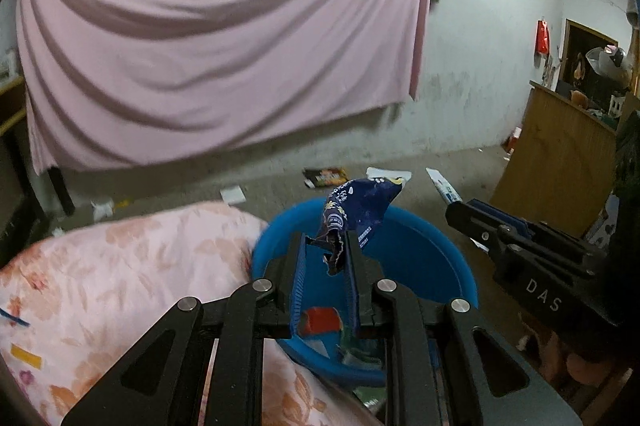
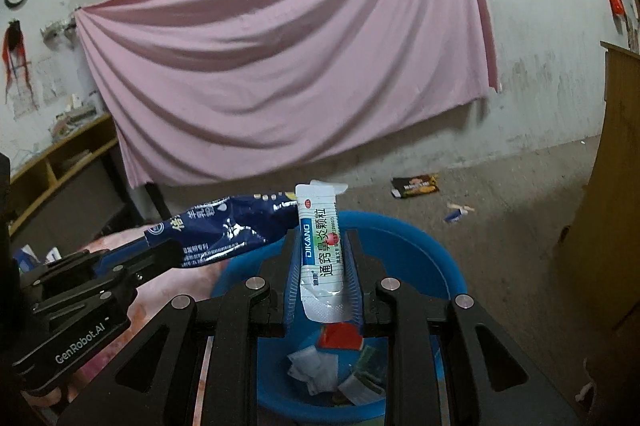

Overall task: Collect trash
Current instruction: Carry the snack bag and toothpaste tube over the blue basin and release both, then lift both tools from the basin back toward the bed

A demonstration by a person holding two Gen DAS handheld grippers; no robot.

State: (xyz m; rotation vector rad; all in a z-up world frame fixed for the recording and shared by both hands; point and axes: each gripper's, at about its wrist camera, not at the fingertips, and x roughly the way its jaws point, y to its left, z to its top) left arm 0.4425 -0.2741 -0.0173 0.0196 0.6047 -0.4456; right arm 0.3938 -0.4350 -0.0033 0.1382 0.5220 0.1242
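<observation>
My left gripper (image 1: 325, 240) is shut on a crumpled dark blue snack wrapper (image 1: 360, 206) and holds it over a blue plastic basin (image 1: 436, 246). The same wrapper (image 2: 224, 222) sticks out of the left gripper (image 2: 160, 250) at the left of the right wrist view. My right gripper (image 2: 322, 246) is shut on an upright white sachet (image 2: 320, 246) with green and blue print, above the blue basin (image 2: 432, 246). The right gripper (image 1: 468, 212) also shows at the right of the left wrist view. Inside the basin lie a red scrap (image 2: 340, 336), crumpled white paper (image 2: 312, 366) and other litter.
On the concrete floor behind lie a dark snack bag (image 2: 414, 186), a small blue-white packet (image 2: 458, 212) and white paper scraps (image 1: 232, 194). A floral quilt (image 1: 120, 266) lies left of the basin. A wooden cabinet (image 1: 560, 162) stands right. A pink sheet (image 1: 220, 38) hangs on the wall.
</observation>
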